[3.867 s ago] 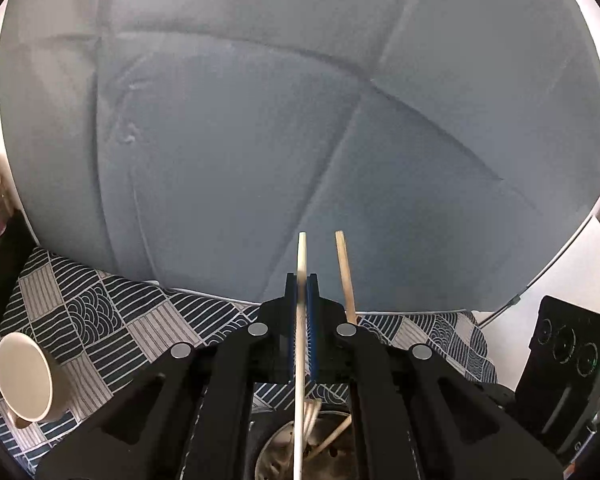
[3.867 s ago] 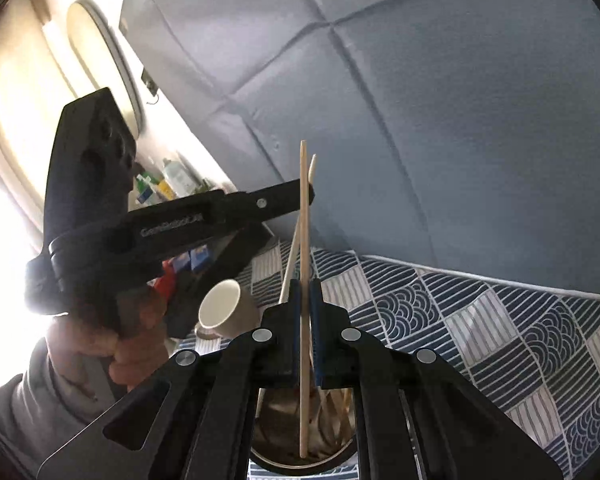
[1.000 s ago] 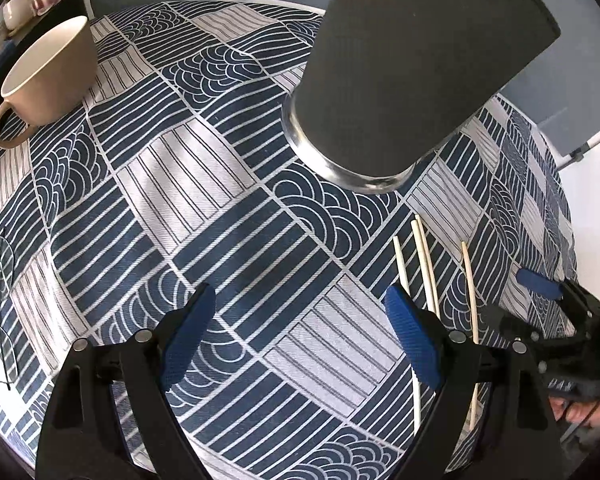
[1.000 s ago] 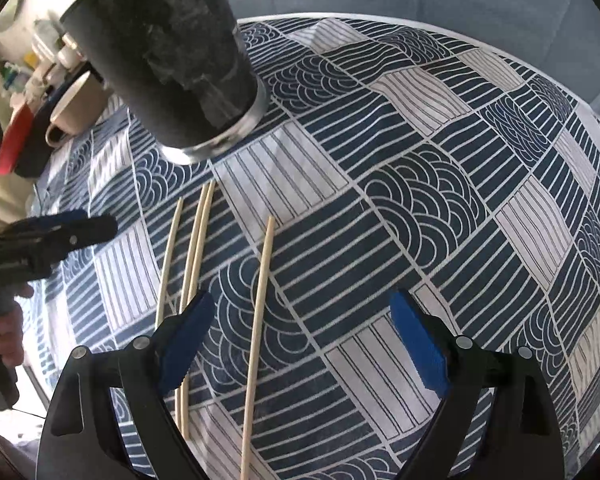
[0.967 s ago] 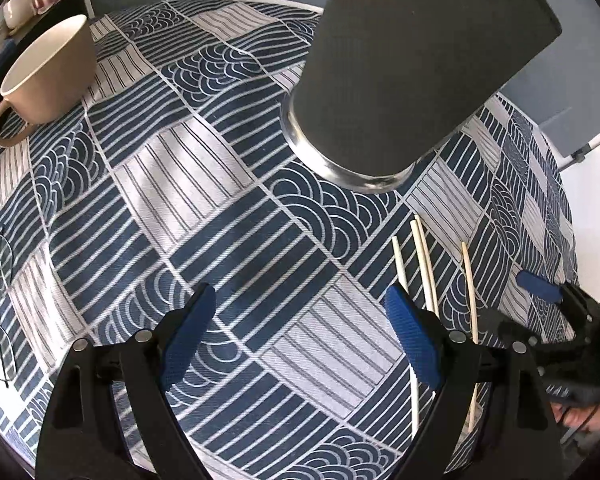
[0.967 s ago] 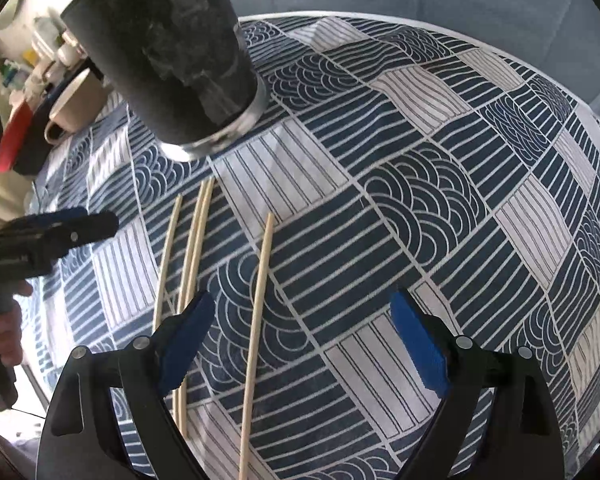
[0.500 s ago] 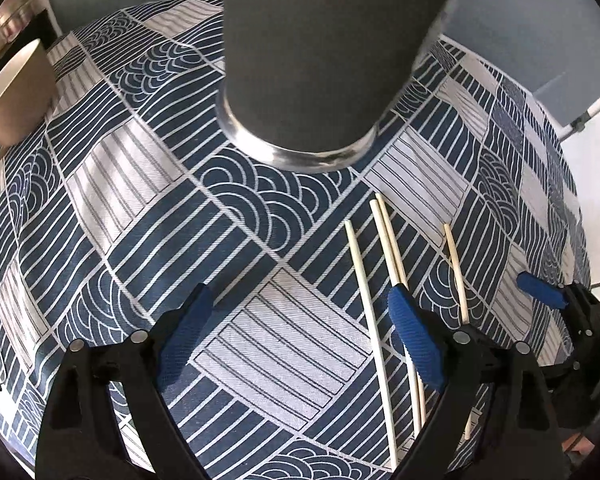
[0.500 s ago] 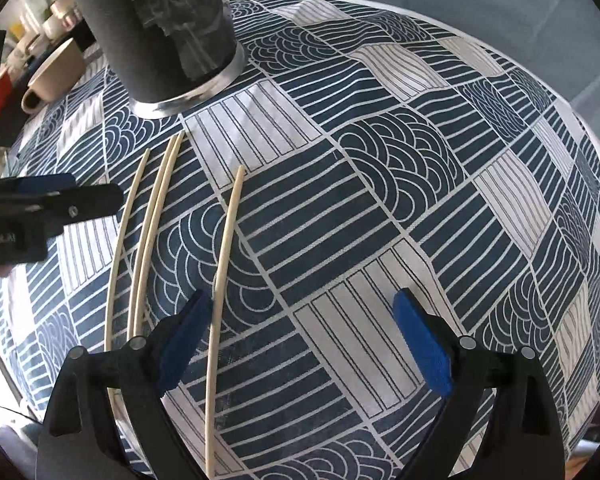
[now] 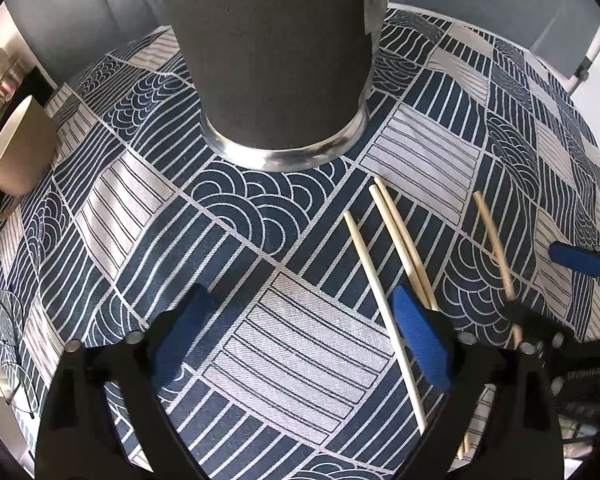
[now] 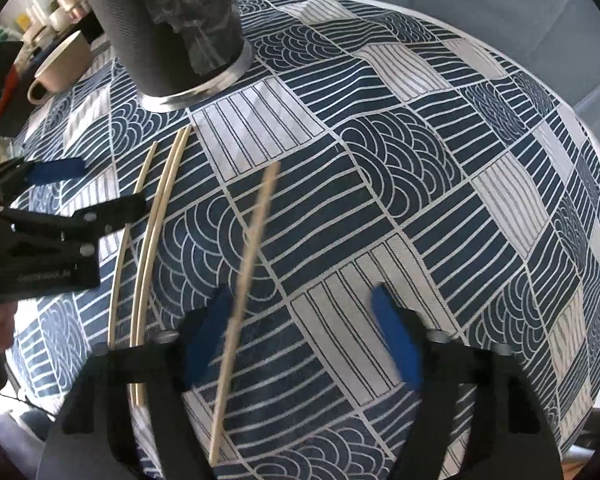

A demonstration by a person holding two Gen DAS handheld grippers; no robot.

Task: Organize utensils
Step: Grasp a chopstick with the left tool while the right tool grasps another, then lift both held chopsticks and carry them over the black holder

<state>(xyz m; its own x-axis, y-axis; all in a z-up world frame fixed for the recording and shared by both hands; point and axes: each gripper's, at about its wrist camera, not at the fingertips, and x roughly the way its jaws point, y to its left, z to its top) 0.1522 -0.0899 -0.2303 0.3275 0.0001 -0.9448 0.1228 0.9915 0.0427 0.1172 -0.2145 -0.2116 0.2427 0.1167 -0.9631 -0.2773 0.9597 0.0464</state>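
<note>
Right wrist view puts my right claw (image 10: 300, 332) pointing down at the bench (image 10: 440, 184), its blue pads having just been closing in around the lone chopstick (image 10: 248, 248). That stick lies between the pads, hard against the left one and blurred with motion, while the right pad stands well clear of it, so I don't count it as gripped yet. The other three chopsticks (image 10: 148, 240) lie side by side just to its left, all pointing toward the dark utensil holder (image 10: 172, 28) that stands upright at the far side of the cloth.

From the left wrist view, my left claw (image 9: 300, 340) is wide apart and has nothing between its pads; its jaws have just narrowed a little. The nearest chopstick (image 9: 384, 312) runs just inside the right-hand pad, with the pair (image 9: 404, 240) passing behind that pad. A beige mug (image 9: 16, 160) sits off at the far left, out of the way.

I judge this to be the pickup step: sticks off the cloth, one per claw, then into the holder. Next I need the right pads to finish closing squarely on the lone stick without rolling it, and the left claw shifted rightward so one stick sits centred before I squeeze.
</note>
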